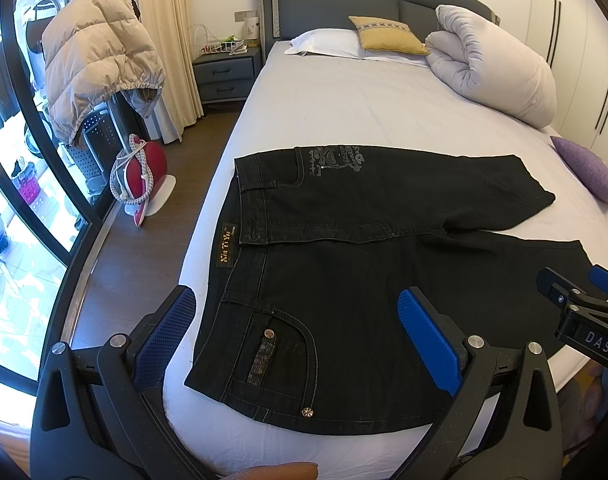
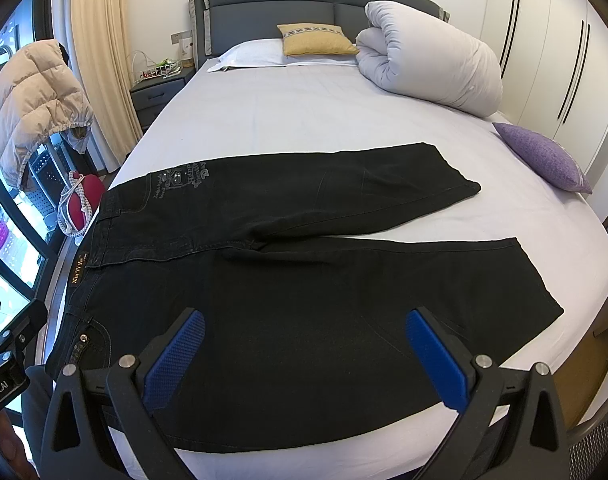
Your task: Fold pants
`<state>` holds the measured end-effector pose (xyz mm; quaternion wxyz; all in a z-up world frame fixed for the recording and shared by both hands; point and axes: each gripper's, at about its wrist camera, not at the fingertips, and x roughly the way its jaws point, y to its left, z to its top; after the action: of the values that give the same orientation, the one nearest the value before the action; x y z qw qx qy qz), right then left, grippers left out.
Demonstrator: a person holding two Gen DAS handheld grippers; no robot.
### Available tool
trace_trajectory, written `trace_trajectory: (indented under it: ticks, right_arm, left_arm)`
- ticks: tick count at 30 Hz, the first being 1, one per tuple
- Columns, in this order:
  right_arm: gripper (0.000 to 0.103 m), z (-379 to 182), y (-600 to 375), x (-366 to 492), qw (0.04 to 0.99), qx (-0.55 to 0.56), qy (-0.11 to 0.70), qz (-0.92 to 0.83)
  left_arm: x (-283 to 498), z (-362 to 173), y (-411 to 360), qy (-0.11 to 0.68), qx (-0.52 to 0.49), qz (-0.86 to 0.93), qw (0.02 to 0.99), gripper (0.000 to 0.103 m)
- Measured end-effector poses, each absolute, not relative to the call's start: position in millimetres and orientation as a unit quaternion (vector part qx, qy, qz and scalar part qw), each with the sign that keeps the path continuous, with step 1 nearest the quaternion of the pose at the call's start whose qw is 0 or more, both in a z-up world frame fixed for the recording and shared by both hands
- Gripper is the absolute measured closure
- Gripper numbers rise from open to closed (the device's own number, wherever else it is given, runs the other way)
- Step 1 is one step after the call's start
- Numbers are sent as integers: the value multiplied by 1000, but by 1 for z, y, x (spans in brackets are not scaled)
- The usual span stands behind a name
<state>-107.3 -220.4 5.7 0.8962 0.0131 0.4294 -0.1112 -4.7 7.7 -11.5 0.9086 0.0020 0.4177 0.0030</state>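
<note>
Black jeans [image 1: 344, 280] lie flat on the bed near its foot, waistband to the left, both legs spread out to the right; they also show in the right wrist view [image 2: 304, 288]. My left gripper [image 1: 299, 320] is open and empty, hovering over the waistband and the near back pocket. My right gripper [image 2: 304, 344] is open and empty, above the near leg by the thigh. The right gripper's body shows at the right edge of the left wrist view [image 1: 584, 312]. The leg hems [image 2: 540, 280] lie apart, the far one [image 2: 456, 172] higher up the bed.
The bed sheet [image 2: 304, 120] is pale lilac. A rolled white duvet [image 2: 432, 64], a yellow cushion [image 2: 316, 40] and a white pillow [image 2: 251, 54] sit at the head. A purple cushion [image 2: 544, 156] lies at the right edge. A puffer jacket [image 1: 99, 56], nightstand [image 1: 227, 74] and red iron [image 1: 143, 176] stand left.
</note>
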Motion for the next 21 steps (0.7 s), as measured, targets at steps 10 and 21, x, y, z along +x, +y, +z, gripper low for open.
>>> trace_trajectory:
  ticks: [10,21]
  right_arm:
    - [0,6,-221,-106,896,12,430,-111]
    - [0,-5,-214,-96,893,7,438,-104]
  left_arm:
    - [-7,-15,8,415,5,4,910,0]
    - [10,-14,9,386,46,1,921,0]
